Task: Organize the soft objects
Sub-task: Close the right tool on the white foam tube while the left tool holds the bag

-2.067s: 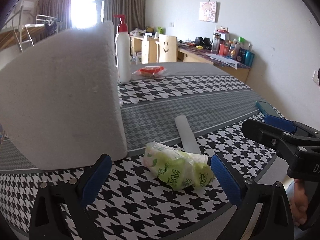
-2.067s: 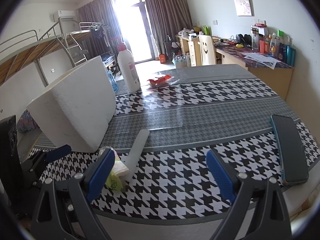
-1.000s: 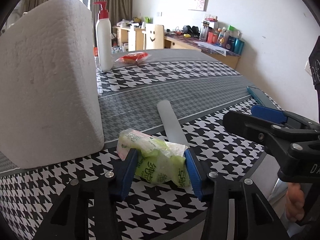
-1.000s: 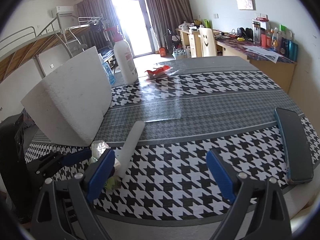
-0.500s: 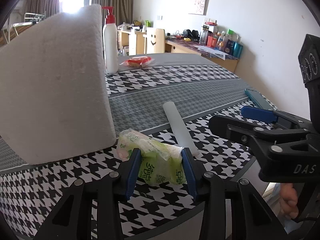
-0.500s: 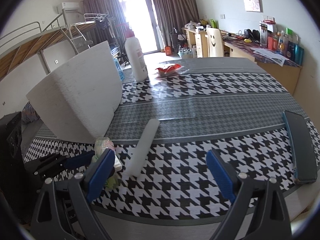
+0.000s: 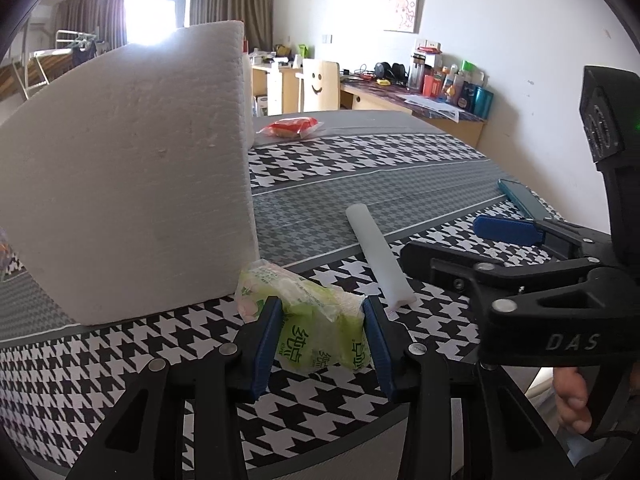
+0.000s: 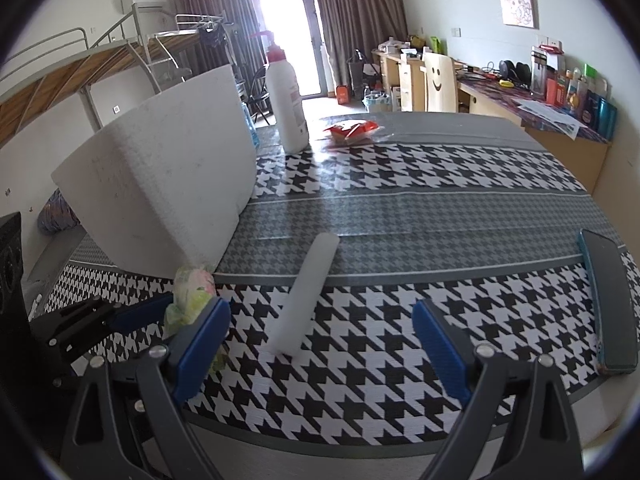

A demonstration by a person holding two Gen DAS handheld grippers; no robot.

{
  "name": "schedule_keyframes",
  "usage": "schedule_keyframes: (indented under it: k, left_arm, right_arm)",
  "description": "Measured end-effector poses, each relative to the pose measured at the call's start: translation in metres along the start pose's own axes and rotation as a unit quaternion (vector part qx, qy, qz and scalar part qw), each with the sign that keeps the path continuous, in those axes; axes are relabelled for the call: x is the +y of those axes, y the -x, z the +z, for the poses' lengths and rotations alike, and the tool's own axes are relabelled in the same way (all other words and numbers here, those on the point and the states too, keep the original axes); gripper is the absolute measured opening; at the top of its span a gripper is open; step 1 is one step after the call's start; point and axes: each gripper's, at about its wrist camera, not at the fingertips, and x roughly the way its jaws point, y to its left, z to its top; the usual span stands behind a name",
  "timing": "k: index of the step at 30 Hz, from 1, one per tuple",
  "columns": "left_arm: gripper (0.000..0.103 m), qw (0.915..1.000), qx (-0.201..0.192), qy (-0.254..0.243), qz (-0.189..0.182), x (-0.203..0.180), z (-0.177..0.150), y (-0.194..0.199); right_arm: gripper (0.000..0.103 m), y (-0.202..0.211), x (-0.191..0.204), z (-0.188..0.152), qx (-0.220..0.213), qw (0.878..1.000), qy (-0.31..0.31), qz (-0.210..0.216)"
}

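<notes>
My left gripper [image 7: 322, 336] is shut on a green tissue pack [image 7: 316, 330] and holds it just above the houndstooth table near its front edge. The pack also shows in the right wrist view [image 8: 192, 294], left of my right gripper [image 8: 320, 344], which is open and empty over the table's front. A white foam cylinder [image 8: 306, 294] lies between the right gripper's fingers, further ahead; in the left wrist view [image 7: 378, 256] it lies right of the pack. A large white foam block [image 7: 128, 172] stands behind the pack.
A white pump bottle [image 8: 286, 100] and a red snack packet [image 8: 354, 130] stand at the table's far side. A phone [image 8: 608, 300] lies at the right edge. A desk with bottles [image 8: 560, 100] and a chair stand beyond.
My left gripper moved onto the tissue pack, closed on it and lifted it slightly. My right gripper stayed open and shifted a little toward the foam cylinder.
</notes>
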Motion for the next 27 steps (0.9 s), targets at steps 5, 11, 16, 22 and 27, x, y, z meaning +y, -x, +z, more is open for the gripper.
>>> schedule_keyframes:
  k: [5,11,16,22,27]
  left_arm:
    - [0.044,1.0000,-0.002,0.001,0.002,0.003,-0.003,0.006]
    - [0.044,1.0000,0.000,0.004,0.007,0.006,-0.005,0.008]
    - [0.044,0.9998,-0.002,0.007,0.016,0.010,-0.007,0.011]
    - [0.044,0.9996,-0.007,0.010,0.025,0.014,-0.011,0.016]
    - [0.044,0.9995,-0.010,0.012,0.028,0.016,-0.014,0.022]
  right_arm:
    - [0.095,-0.006,0.008,0.000,0.005,1.000,0.008,-0.003]
    - [0.088,-0.012,0.010,0.000,0.012,1.000,0.011,-0.003]
    - [0.083,-0.017,0.010,0.000,0.020,1.000,0.007,-0.002]
    - [0.078,-0.022,0.011,-0.001,0.027,1.000,0.009,-0.006]
    - [0.073,-0.025,0.015,-0.003,0.032,0.999,0.013,-0.011]
